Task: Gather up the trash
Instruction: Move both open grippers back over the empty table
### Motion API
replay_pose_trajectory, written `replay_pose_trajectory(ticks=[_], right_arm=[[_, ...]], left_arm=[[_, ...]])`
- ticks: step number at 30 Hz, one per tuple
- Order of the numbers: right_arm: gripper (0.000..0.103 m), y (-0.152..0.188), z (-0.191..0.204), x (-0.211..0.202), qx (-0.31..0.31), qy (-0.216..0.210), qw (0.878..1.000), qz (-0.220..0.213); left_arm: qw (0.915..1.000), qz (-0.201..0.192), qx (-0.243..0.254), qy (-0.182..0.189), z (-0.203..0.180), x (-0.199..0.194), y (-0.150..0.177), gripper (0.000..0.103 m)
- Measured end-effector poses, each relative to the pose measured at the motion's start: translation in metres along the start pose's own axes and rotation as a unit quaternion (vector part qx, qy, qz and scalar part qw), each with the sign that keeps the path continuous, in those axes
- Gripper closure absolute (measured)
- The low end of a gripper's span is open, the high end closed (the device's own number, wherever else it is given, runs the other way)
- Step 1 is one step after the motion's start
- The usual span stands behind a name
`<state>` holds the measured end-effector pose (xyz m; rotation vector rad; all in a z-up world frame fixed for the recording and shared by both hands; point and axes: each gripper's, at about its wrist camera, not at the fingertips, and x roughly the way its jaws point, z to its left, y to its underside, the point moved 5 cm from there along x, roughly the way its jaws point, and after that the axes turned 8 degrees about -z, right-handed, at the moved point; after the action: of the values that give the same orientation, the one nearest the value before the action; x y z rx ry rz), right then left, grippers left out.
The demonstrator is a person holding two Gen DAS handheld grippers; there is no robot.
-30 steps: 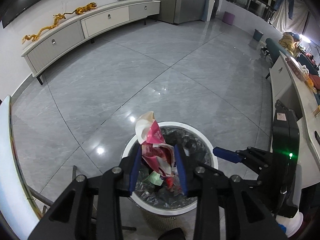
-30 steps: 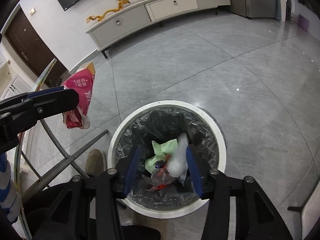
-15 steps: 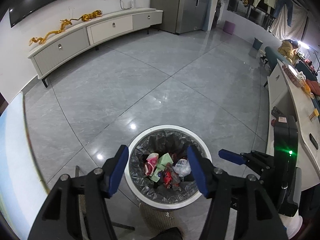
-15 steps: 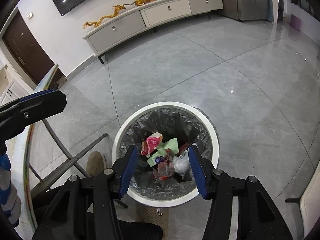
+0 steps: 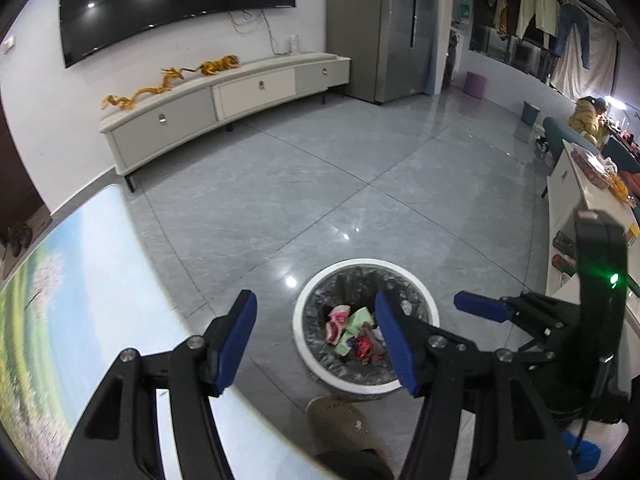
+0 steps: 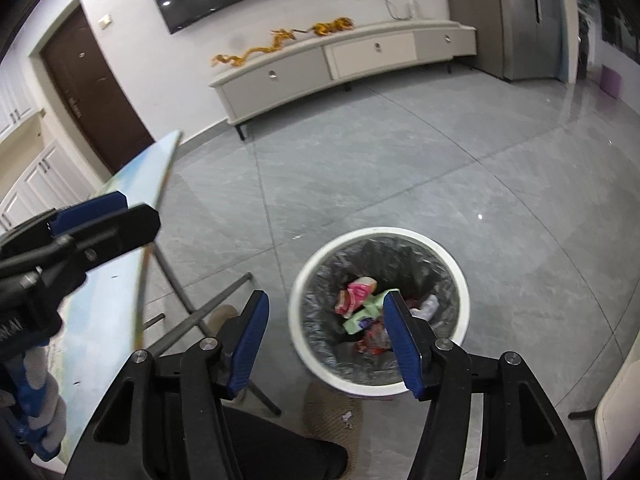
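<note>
Two hand-held grippers hang above a white bin [image 5: 366, 324] lined with a dark bag, standing on a grey tiled floor [image 5: 320, 184]. A second ago the left gripper [image 5: 316, 338] was clamped on a red and white wrapper [image 5: 338, 318] over the bin, and the right gripper [image 6: 326, 340] had a clear plastic scrap [image 6: 428, 306] between its blue pads. Both pieces now lie inside the bin among a green wrapper [image 6: 366, 312] and other crumpled rubbish. The left gripper's jaws opened earlier in that second and now stand about half open with nothing between them; the right gripper's jaws have just been opening and also stand about half open and empty. Both views have pulled back and upward since then: the bin looks smaller and lower in each, and the edge of a table [image 5: 80, 300] with a printed landscape top has come into sight on the left. A slipper [image 5: 340, 420] shows at the bottom, next to the bin. This drop looks finished, with both grippers free for whatever rubbish remains. No loose rubbish can be seen on the floor or table here.
</note>
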<state>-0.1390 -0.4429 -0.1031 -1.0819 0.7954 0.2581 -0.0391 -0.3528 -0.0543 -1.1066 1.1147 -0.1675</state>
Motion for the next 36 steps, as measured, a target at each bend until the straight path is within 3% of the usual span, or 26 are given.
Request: replay_pose_trajectory(ticks=[5,18,29,30,32,36], right_arm=[[0.041,0.001,0.034,-0.015,-0.021,-0.014,1.000,-0.012],[0.029,0.015,0.101,-0.042,-0.065,-0.025,0.997,-0.034],[0.003,0.022,0.140,-0.066,-0.099,-0.009,0.992,-0.075],[0.001,0.023,0.141,-0.067,-0.098,-0.007,0.992,-0.079],[0.001,0.023,0.142,-0.070,-0.098,-0.002,0.991,-0.087],[0.001,0.024,0.142,-0.073,-0.093,0.008,0.991,-0.096]], left_arm=[[0.9996,-0.017,-0.009,-0.022,0.022,-0.035,0.015,0.043],[0.9884,-0.053,-0.045,-0.135,0.093,-0.128,0.073,0.043],[0.9761,-0.077,-0.097,-0.179,0.132,-0.177,0.101,0.042],[0.9749,-0.077,-0.100,-0.183,0.135,-0.180,0.104,0.041],[0.9725,-0.077,-0.105,-0.193,0.140,-0.184,0.109,0.024],[0.9676,-0.084,-0.118,-0.207,0.147,-0.195,0.116,0.019]])
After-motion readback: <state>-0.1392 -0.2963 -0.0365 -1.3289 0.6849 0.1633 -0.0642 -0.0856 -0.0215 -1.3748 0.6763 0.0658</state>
